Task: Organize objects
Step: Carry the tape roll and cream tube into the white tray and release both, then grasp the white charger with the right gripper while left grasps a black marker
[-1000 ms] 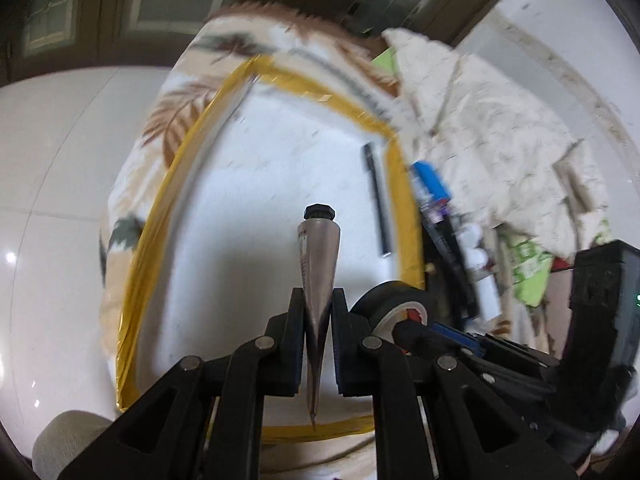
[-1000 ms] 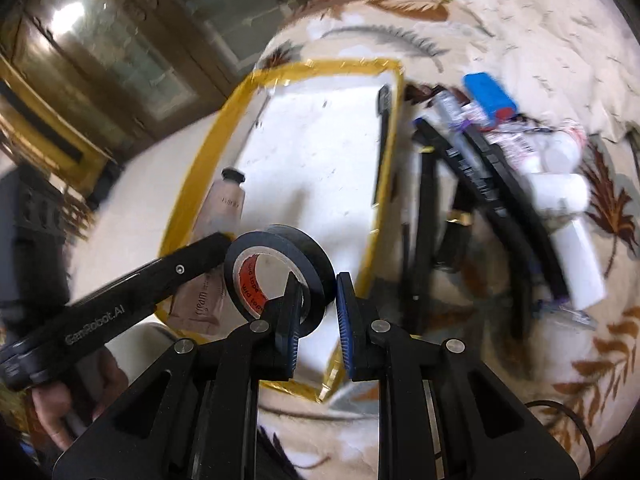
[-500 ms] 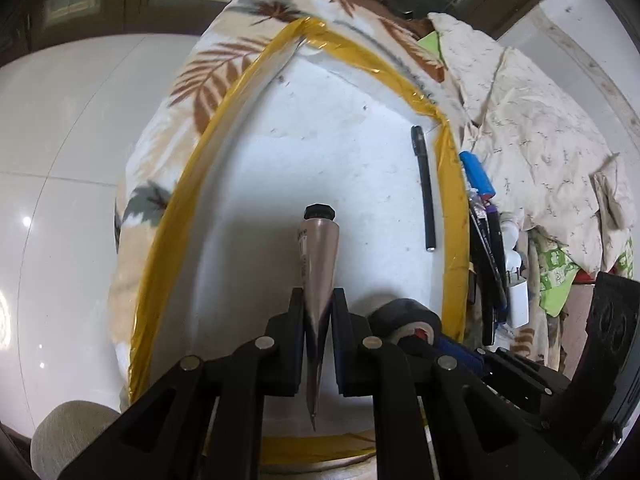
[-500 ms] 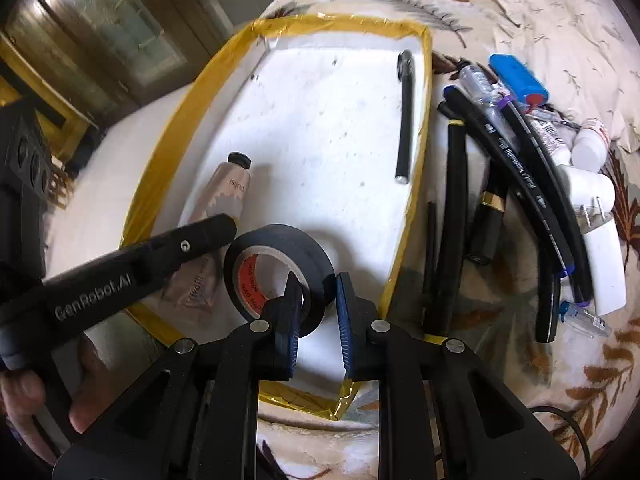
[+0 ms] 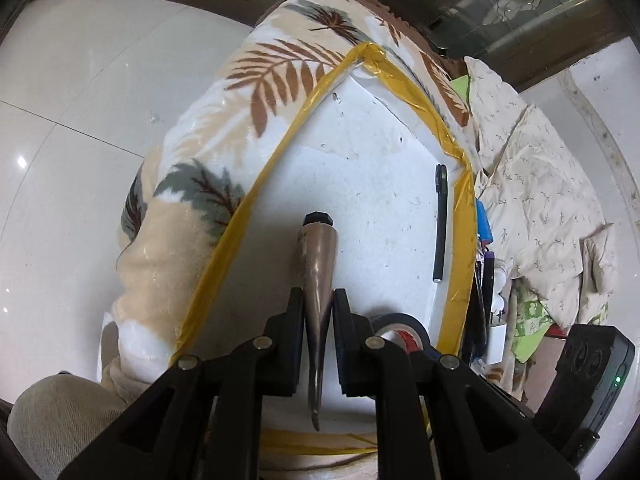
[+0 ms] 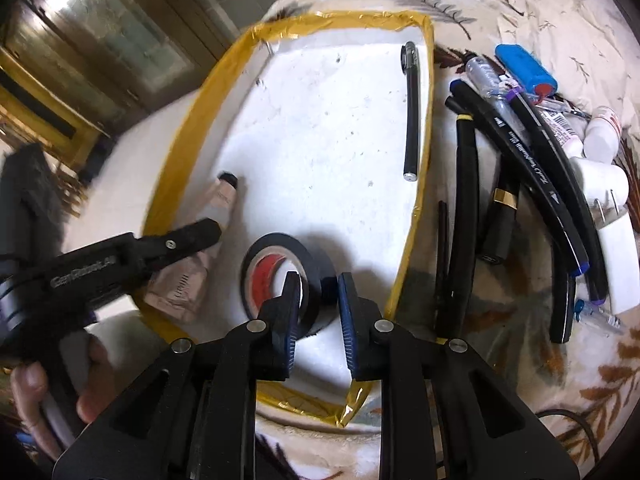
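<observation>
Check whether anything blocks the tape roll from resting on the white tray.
Nothing visible does. The tape roll already stands on the tray floor between the right gripper's opening jaws, apart from the tube and pen.

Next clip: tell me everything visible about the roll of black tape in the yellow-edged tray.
The black tape roll looks like glossy plastic tape wound on a core with a red-printed inner face. It stands on edge, tilted, on the white floor of the tray, near its front end. The right tongs straddle its wall, one finger through the core; their jaws are opening and the outer pad stands clear. A beige tube lies beside it.
</observation>
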